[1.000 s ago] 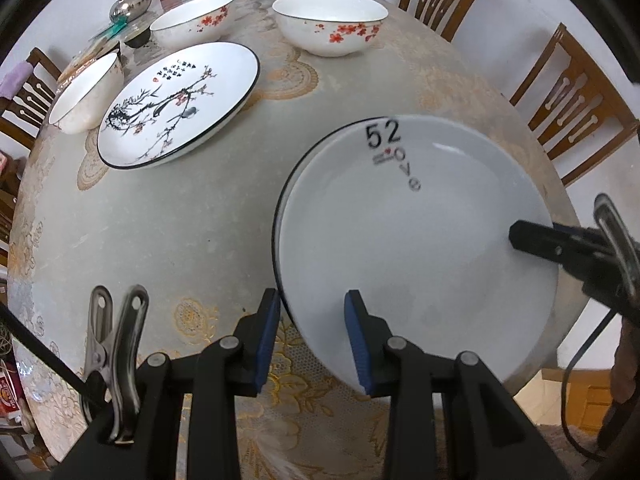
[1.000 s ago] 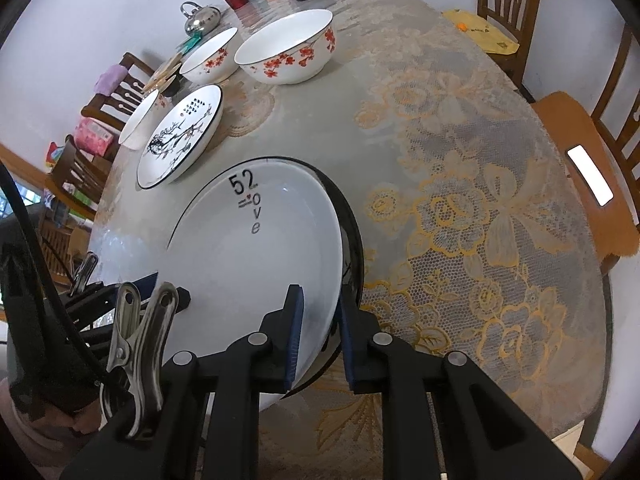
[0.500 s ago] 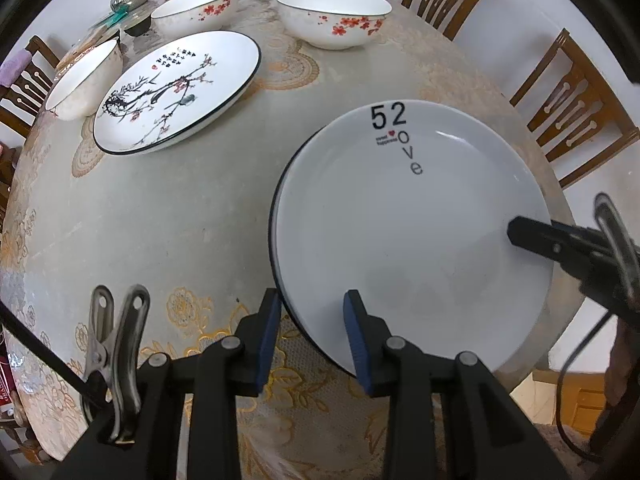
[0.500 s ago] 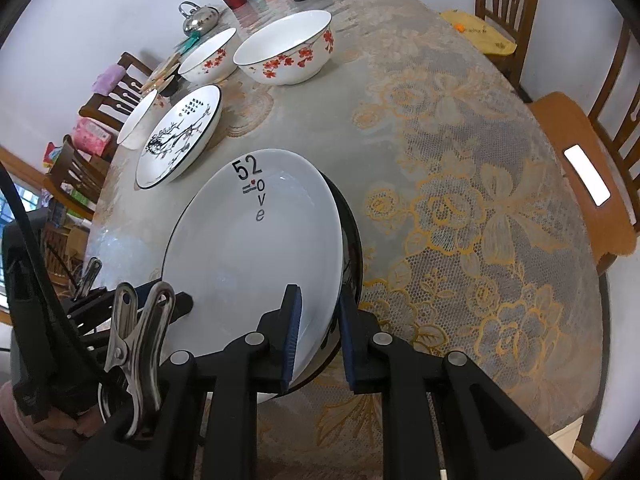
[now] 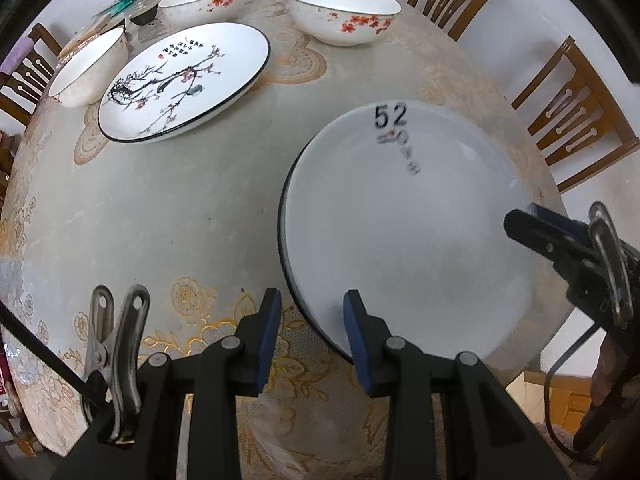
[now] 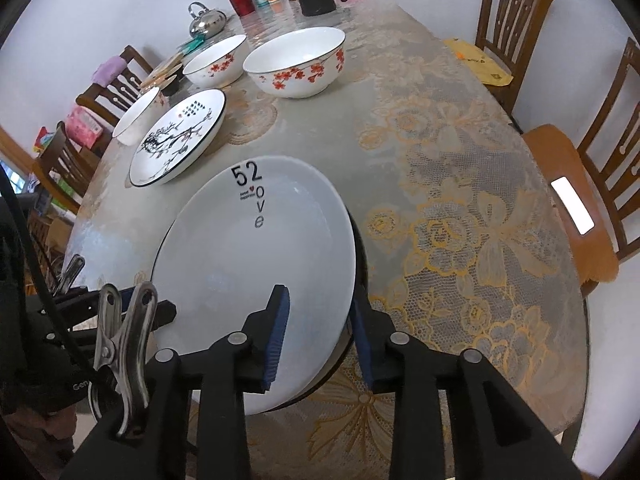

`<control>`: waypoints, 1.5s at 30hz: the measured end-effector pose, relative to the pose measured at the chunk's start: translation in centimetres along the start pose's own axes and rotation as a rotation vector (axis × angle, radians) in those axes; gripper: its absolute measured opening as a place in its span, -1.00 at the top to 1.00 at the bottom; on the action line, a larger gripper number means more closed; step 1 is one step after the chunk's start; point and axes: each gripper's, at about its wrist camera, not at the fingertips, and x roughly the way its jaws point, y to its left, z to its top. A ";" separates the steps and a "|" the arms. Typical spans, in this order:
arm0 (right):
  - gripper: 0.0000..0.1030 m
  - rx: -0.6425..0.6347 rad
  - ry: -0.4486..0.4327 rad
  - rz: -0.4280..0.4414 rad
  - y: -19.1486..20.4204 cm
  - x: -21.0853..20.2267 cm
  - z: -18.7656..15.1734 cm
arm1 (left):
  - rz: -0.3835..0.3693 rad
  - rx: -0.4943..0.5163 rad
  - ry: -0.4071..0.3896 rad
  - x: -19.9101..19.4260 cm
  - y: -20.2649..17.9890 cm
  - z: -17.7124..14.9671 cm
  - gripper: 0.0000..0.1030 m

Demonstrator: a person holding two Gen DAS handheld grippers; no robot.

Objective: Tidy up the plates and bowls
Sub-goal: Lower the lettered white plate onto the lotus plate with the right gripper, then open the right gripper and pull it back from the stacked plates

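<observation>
The white "52 love" plate point(image 6: 256, 264) is lying at the lower centre of the right wrist frame on the lace-covered table point(image 6: 460, 216). The right gripper point(image 6: 320, 328) is opening, its blue pads straddling the plate's rim without pressing. The left gripper point(image 5: 310, 332) is standing apart astride the near rim, gripping nothing.
</observation>
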 end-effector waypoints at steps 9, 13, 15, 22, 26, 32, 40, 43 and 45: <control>0.68 -0.079 -0.023 -0.061 -0.2 -0.2 -0.1 | 0.007 0.001 -0.010 -0.1 0.0 0.3 0.34; 0.66 -0.058 -0.004 -0.033 -0.4 -0.1 0.2 | 0.011 -0.017 -0.013 -0.3 0.3 0.5 0.34; 0.64 -0.032 0.002 -0.008 -0.7 -0.1 0.4 | 0.016 -0.027 -0.014 -0.5 0.6 0.5 0.34; 0.49 -0.018 -0.007 0.049 -1.1 -0.6 1.0 | 0.035 -0.079 -0.036 -1.5 1.8 1.0 0.34; 0.43 -0.038 -0.019 0.076 -0.6 -1.2 1.7 | 0.055 -0.112 -0.063 -2.6 2.9 1.4 0.34; 0.41 -0.072 -0.026 0.147 1.5 -1.2 3.6 | 0.108 -0.177 -0.103 -4.7 5.7 2.2 0.34; 0.33 -0.060 0.030 0.264 6.3 0.4 6.4 | 0.149 -0.231 -0.153 -6.2 10.8 4.1 0.34; 0.28 -0.078 0.044 0.288 8.3 0.8 7.6 | 0.139 -0.259 -0.161 -6.1 12.4 5.0 0.34; 0.28 -0.100 0.043 0.271 9.3 1.2 8.1 | 0.130 -0.266 -0.160 -6.0 13.3 5.4 0.34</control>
